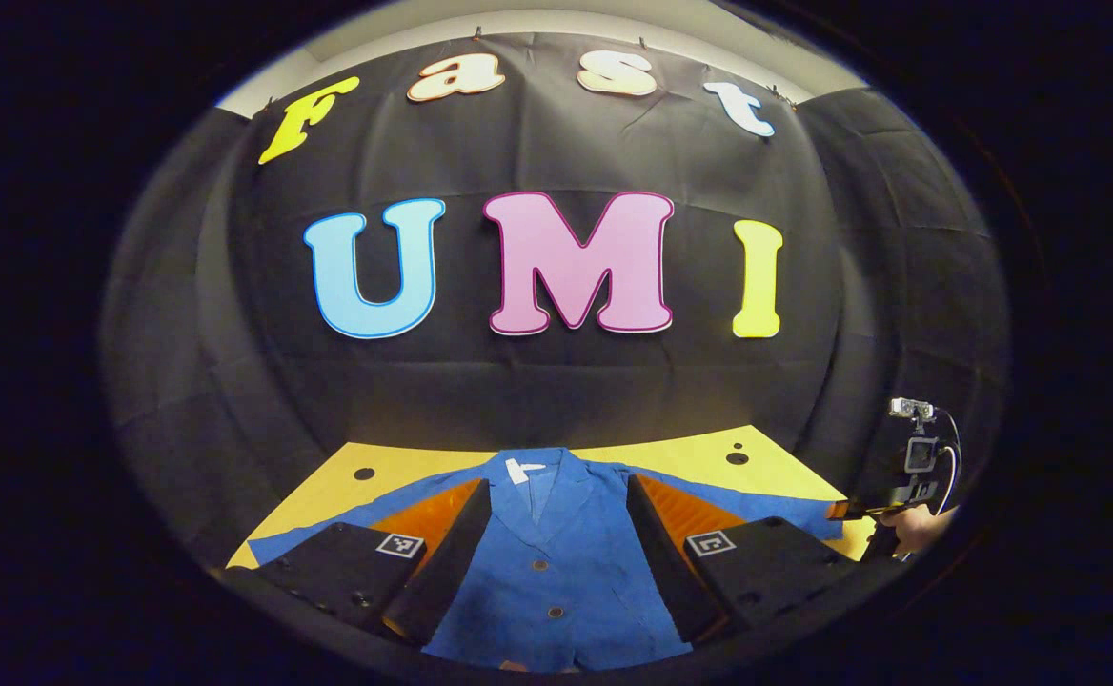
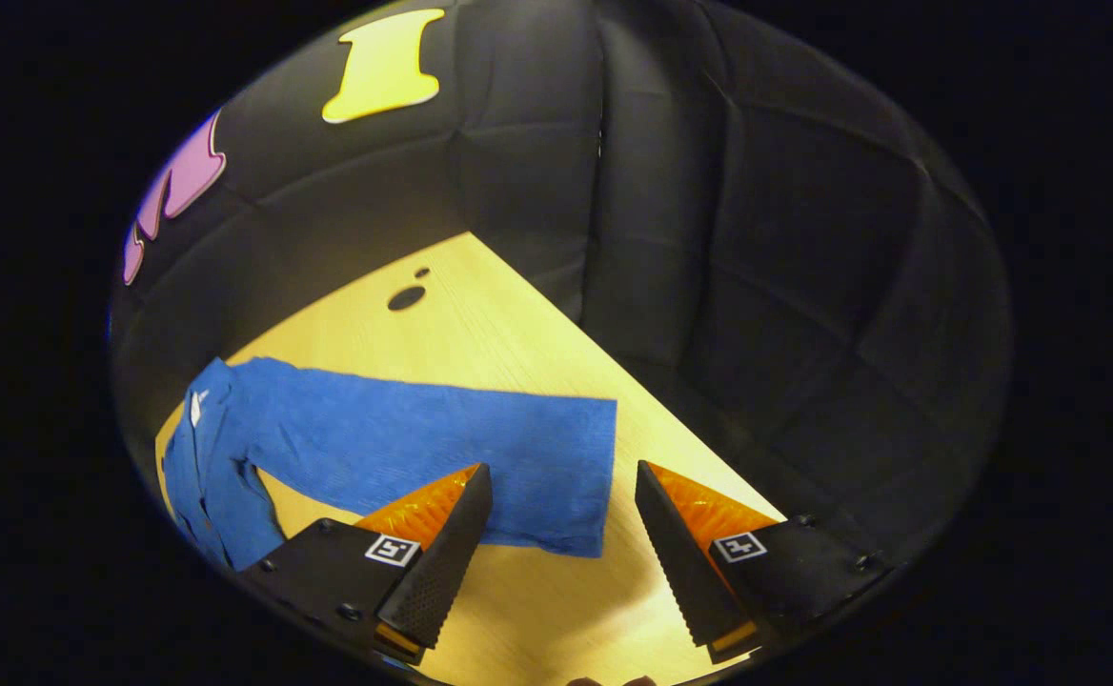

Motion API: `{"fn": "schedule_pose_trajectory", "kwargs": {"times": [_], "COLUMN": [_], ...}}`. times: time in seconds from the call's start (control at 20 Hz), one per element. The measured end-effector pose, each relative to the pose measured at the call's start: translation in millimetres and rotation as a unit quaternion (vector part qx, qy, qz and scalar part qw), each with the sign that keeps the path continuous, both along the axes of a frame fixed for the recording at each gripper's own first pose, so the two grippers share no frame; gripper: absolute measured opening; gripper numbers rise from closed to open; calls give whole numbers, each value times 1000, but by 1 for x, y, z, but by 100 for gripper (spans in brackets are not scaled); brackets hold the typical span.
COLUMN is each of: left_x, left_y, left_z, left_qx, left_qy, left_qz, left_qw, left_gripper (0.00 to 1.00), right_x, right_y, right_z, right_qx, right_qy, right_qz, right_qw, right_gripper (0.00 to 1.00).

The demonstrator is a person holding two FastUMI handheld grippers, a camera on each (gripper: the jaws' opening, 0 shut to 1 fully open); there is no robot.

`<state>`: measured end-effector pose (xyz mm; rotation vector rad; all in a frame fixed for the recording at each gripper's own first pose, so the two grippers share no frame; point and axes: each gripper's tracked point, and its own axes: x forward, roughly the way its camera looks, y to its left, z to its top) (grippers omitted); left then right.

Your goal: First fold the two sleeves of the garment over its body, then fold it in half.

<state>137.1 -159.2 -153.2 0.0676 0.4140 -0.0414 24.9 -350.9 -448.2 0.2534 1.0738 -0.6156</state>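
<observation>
The blue garment [image 1: 556, 562] lies spread flat on the yellow tabletop [image 1: 690, 455], front side up, collar toward the booth's back wall; it sits low in the centre of the left gripper view, with buttons down its middle and a white tag at the neck. It looks like thin, soft woven cloth: light, limp, likely to sag and drag rather than hold a shape when lifted. One sleeve [image 2: 442, 448] runs out straight across the middle of the right gripper view, its cuff end square and flat at centre frame. That cuff seems the sensible place to pinch, since an edge grip lets the rest trail over the body; a grab mid-sleeve would probably bunch the fabric.

The right claw [image 2: 556, 514] hangs just above that cuff with its fingers wide apart, holding nothing, one finger over the cloth and the other over bare wood. The left claw [image 1: 556, 534] is likewise spread wide and empty, poised over the garment's chest. At the right edge of the left gripper view the other gripper's body and the hand [image 1: 919, 524] holding it show by the sleeve end.

Neither sleeve is folded yet. The tabletop carries only a few dark round holes [image 2: 406, 297], well apart from the cloth. Nothing blocks the fold.
</observation>
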Motion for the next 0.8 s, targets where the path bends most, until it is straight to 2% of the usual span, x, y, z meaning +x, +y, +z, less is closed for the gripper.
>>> {"fn": "schedule_pose_trajectory", "kwargs": {"times": [0.2,0.25,0.35,0.4,0.55,0.6,0.7,0.8], "left_x": [3,3,5,4,-1,-4,-7,-10], "left_y": [-9,-10,-12,-14,-13,-13,-11,-9], "left_z": [-10,-10,-8,-9,-11,-13,-14,-13], "left_qx": [6,7,8,9,7,3,-4,-6], "left_qy": [12,13,13,12,15,16,18,17], "left_qz": [-1,0,2,2,10,14,22,30], "left_qw": [1000,1000,1000,1000,1000,1000,1000,999], "left_gripper": [82,82,82,82,82,82,82,82], "right_x": [-13,-4,-12,-16,-16,-16,-12,-12], "right_y": [5,1,-1,-5,-3,1,1,8], "right_z": [-18,-18,-15,-18,-17,-16,-16,-11], "right_qx": [27,19,22,18,41,59,78,106], "right_qy": [41,27,41,61,80,79,71,49], "right_qz": [-12,-10,-17,-16,-19,-29,-45,-48], "right_qw": [999,999,999,998,996,995,993,992], "right_gripper": [97,97,97,91,50,55,18,18]}}
